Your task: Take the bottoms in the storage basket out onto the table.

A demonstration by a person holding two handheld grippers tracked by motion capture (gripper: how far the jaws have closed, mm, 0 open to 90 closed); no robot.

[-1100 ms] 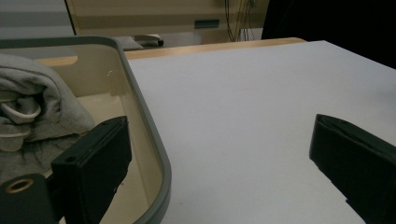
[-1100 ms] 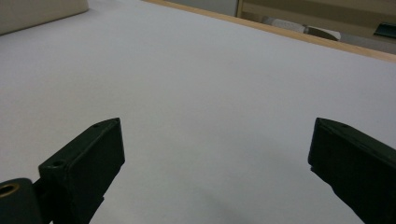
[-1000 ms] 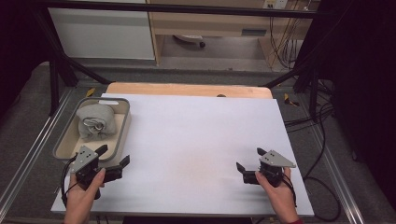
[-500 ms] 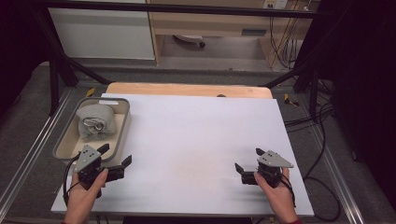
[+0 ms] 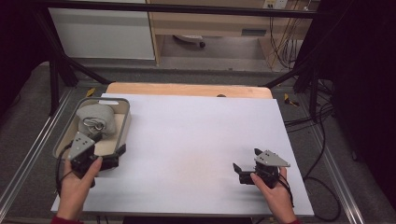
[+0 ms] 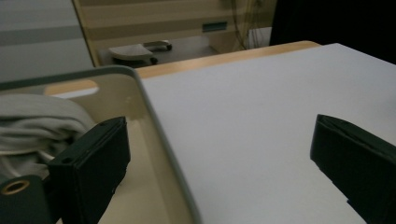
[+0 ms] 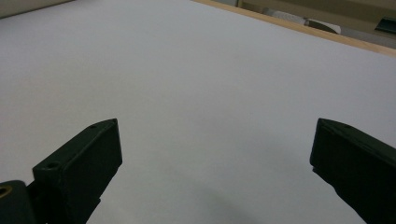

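High view: a person's two hands hold grippers over a white counter [image 5: 196, 140]. At the near left edge, the left gripper [image 5: 109, 156] straddles the right wall of a beige tray [image 5: 122, 122], fingers [image 6: 91, 170] spread wide, one inside the tray beside a bundled grey cloth [image 5: 95, 119]. Near the right front corner, the right gripper [image 5: 240, 170] hovers over bare counter, fingers [image 7: 79, 170] likewise parted and holding nothing.

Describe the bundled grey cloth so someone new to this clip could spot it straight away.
Start at the white table and go to its far left corner, where a shallow beige tray sits. The grey cloth lies bunched in the tray's far half, the only soft, wrinkled thing there.
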